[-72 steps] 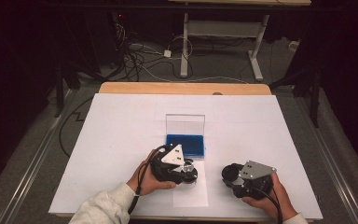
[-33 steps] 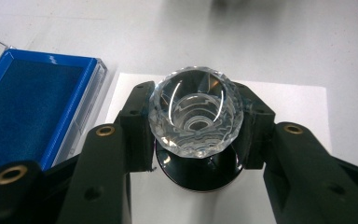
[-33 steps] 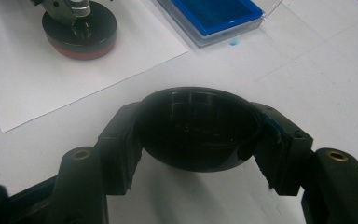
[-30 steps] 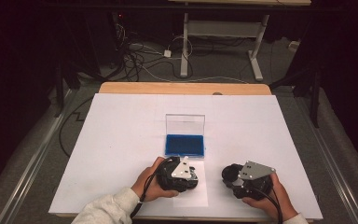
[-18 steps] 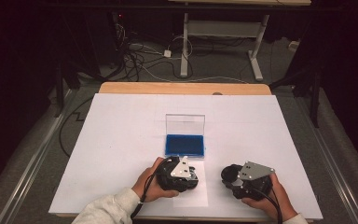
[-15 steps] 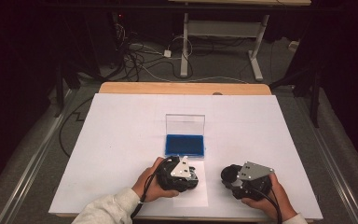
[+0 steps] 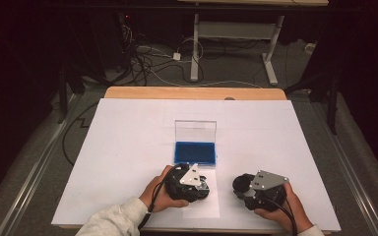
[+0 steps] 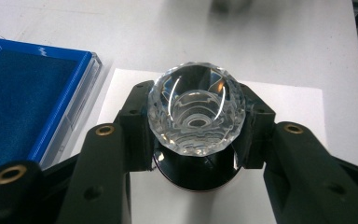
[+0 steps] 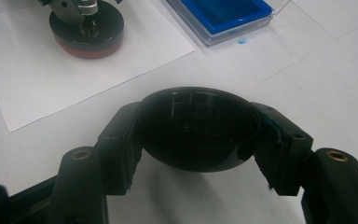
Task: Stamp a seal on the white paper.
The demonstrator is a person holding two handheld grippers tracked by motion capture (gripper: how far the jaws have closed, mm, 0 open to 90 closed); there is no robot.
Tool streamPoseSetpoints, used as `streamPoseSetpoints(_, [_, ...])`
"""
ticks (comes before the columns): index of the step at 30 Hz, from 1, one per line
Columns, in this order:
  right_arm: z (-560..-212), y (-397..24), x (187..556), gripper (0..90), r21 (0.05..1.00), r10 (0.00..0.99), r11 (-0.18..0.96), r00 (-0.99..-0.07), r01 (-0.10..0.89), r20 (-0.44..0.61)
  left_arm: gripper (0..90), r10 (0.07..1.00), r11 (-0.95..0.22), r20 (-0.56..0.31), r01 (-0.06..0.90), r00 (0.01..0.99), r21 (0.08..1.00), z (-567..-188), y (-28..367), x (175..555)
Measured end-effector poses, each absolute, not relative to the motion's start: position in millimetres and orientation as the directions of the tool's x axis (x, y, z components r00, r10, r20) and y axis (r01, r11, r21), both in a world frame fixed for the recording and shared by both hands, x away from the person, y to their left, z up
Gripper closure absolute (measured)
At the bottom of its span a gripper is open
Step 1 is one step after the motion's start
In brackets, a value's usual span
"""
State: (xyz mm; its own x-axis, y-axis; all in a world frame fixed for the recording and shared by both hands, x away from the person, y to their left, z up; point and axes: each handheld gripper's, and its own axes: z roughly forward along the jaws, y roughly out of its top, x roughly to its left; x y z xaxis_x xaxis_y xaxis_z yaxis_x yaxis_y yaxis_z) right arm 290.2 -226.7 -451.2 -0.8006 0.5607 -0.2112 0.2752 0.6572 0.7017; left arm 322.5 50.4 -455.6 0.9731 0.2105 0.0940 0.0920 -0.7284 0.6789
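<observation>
The left gripper [image 7: 189, 181] is sitting near the front edge of the white worktop [image 7: 128, 137], over a small sheet of paper [image 7: 202, 204] lying just in front of the blue ink pad [image 7: 195, 153]. Its fingers [image 8: 135, 126] are clamping a stamp [image 8: 196, 108] by its faceted clear handle, one on each side. The stamp is standing upright with its black round base resting on the paper [image 8: 289, 100]. The ink pad [image 8: 23, 93] is lying open just beside the paper, its clear lid [image 7: 195, 131] standing up at the far edge.

The right gripper [image 7: 256, 189] is resting to the right of the left one, apart from it, also near the front edge. Its fingers [image 9: 121, 140] are holding a black round cap [image 9: 198, 128], hollow side up, just above or on the bare worktop; which of the two cannot be told. In the right gripper view the stamp's base [image 9: 86, 32] is showing a reddish bottom rim pressed against the paper [image 9: 42, 79], with the ink pad [image 9: 226, 11] off to the side and a small blue smear on the worktop beside it.
</observation>
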Motion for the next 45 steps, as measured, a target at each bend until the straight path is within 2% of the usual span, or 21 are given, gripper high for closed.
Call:
streamPoseSetpoints(21, [-450.1,-229.3,291.1,38.5,0.706,0.561,0.655,-0.799,0.269,-0.216,54.6,0.213,-0.748,0.118,0.084,0.97,0.659,-450.7,47.5,322.0])
streamPoseSetpoints(24, [-449.3,-231.2,291.4,38.5,0.711,0.569,0.648,-0.794,0.273,-0.213,54.6,0.227,-0.692,0.078,0.105,0.971,0.714,-440.3,54.2,325.0])
streamPoseSetpoints(34, [-448.0,-231.2,290.9,38.5,0.713,0.568,0.648,-0.794,0.267,-0.219,54.5,0.279,-0.572,0.108,0.075,0.954,0.817,-396.8,84.3,316.3])
streamPoseSetpoints(45, [-445.8,-230.1,290.1,38.5,0.73,0.569,0.629,-0.798,0.268,-0.197,54.6,0.307,-0.531,0.109,0.076,0.945,0.844,-382.9,113.8,314.0])
